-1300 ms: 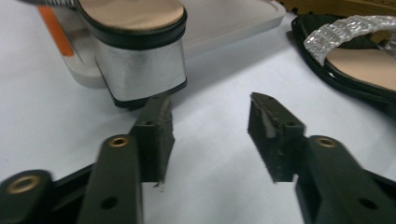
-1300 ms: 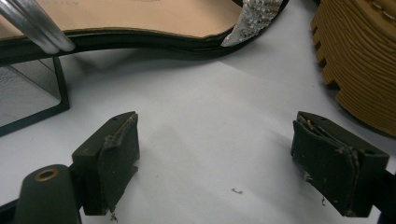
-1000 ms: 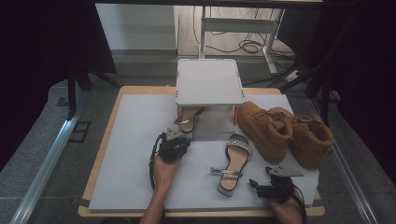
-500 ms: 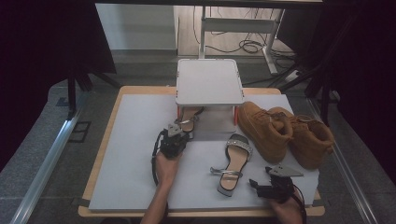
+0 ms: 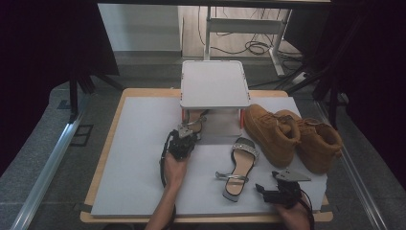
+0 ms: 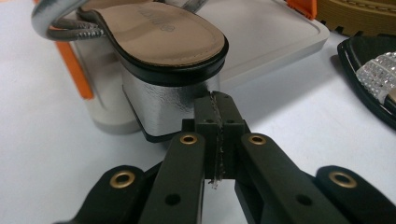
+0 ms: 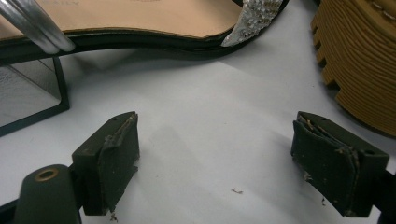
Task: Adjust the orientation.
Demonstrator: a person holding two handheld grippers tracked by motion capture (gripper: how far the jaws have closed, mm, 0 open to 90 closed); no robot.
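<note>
I see a dark room with cables on the floor behind my desk (image 5: 143, 158), white-topped. A small white stand (image 5: 214, 84) shelters one silver sandal (image 5: 194, 120), heel toward me, long axis running away. My left claw (image 6: 215, 109) has just clenched empty at that heel, nearer the stand than before. My right claw (image 7: 215, 163) rests released beside the other sandal (image 5: 238, 167).
</note>
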